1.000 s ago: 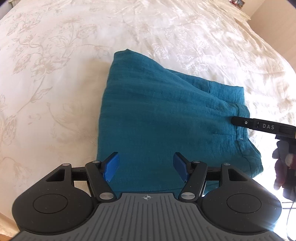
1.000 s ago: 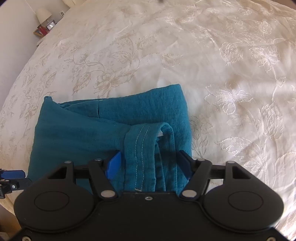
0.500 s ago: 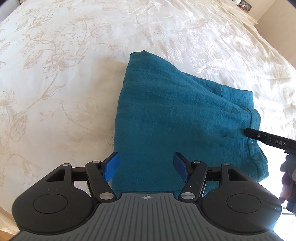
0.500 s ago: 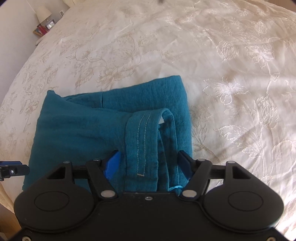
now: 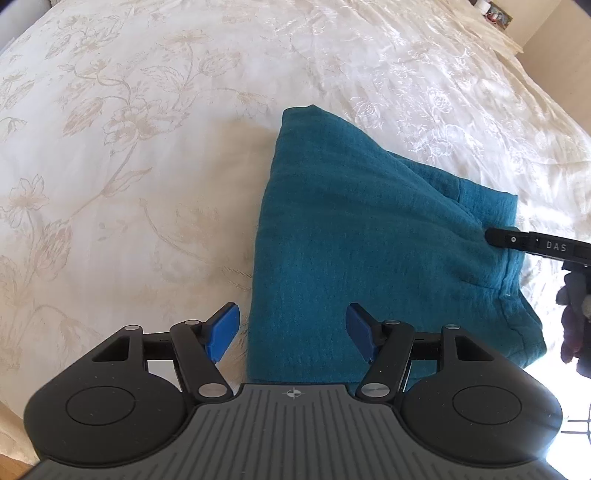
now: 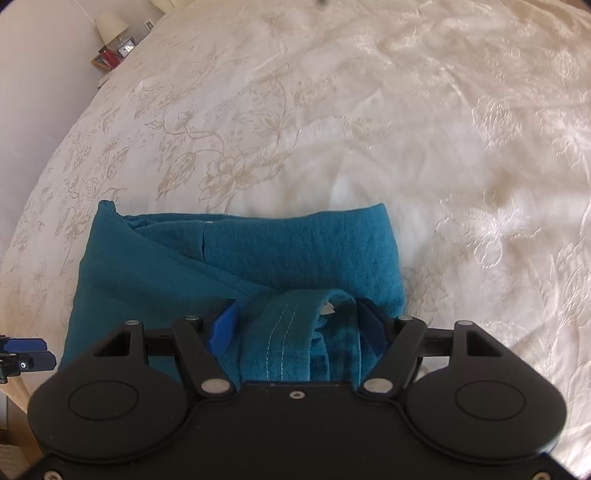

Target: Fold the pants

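The teal pants [image 5: 373, 258] lie folded into a compact stack on the bed [image 5: 147, 147], which is covered with a cream floral bedspread. In the left wrist view, the left hand-held gripper [image 5: 292, 330] has its blue pads spread wide, holding nothing; the near left corner of the stack sits between them, and the rest of the fabric runs off toward 1 o'clock. At 3 o'clock in that view, the black tip of the right hand-held gripper [image 5: 532, 243] reaches in over the stack's right edge.

In the right wrist view, the right hand-held gripper [image 6: 295, 325] also stands spread, its pads on either side of a raised loop of stitched waistband [image 6: 291, 332]; they do not appear to press it. The stack extends away toward 11 o'clock.

The pants look soft and slightly crinkled, with several layers showing at the far edge and a double line of pale stitching on the band. A lamp [image 6: 110, 24] stands on a nightstand far off at 11 o'clock.
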`<action>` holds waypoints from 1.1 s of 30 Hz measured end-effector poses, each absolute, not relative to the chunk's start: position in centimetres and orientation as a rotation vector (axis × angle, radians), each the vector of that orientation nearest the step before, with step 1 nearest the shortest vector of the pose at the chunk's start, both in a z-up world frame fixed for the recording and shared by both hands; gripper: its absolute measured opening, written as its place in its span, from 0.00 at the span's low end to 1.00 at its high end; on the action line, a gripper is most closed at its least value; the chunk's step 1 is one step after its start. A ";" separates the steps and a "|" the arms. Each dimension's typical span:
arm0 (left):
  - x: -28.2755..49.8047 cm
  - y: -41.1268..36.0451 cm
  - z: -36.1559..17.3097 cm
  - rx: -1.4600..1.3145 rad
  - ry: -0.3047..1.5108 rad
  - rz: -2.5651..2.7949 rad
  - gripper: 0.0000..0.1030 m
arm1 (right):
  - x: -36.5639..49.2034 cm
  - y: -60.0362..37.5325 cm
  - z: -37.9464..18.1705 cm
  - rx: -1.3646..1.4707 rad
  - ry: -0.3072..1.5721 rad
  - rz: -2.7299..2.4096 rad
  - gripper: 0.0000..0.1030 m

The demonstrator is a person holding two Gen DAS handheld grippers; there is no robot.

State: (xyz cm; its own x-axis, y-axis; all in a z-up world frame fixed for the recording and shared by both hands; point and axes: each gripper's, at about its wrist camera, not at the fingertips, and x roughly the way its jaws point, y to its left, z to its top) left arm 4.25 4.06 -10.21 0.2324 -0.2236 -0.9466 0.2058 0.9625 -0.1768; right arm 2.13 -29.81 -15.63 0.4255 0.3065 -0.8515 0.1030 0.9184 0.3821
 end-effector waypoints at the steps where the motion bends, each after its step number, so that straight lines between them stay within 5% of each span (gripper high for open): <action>1: 4.2 4.2 -10.3 -0.021 1.305 -0.291 0.60 | 1.8 -30.0 -15.8 0.432 1.141 0.141 0.71; 6: 4.7 4.6 -10.9 -0.030 1.318 -0.271 0.60 | 0.3 -30.5 -15.8 0.512 1.172 0.198 0.63; 11: 5.6 4.1 -10.8 -0.017 1.300 -0.274 0.60 | 0.6 -29.2 -13.5 0.458 1.152 0.214 0.25; 16: 6.5 3.4 -10.2 -0.003 1.248 -0.286 0.60 | 1.7 -28.6 -8.2 0.327 1.010 0.191 0.25; 18: 7.0 2.8 -10.3 0.004 1.241 -0.291 0.60 | 2.9 -29.0 -8.7 0.315 1.025 0.148 0.25; 20: 7.5 2.4 -10.7 0.014 1.245 -0.295 0.60 | 4.1 -29.2 -10.9 0.292 1.093 0.114 0.40; 24: 8.0 1.8 -10.8 0.026 1.241 -0.315 0.60 | 4.1 -30.8 -12.8 0.404 1.127 0.085 0.52; 26: 8.1 1.7 -10.7 0.025 1.231 -0.326 0.61 | 3.0 -31.8 -11.5 0.476 1.063 0.066 0.71; 33: 8.9 1.8 -11.3 0.033 1.249 -0.334 0.61 | 0.1 -32.4 -12.0 0.465 1.101 0.027 0.73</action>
State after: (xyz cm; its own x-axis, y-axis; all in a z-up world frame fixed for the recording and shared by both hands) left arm 8.87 1.77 -11.35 0.2741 -0.2301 -0.9338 0.2664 0.9511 -0.1562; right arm 0.11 -32.36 -11.97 0.4620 0.2478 -0.8515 0.2064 0.9038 0.3750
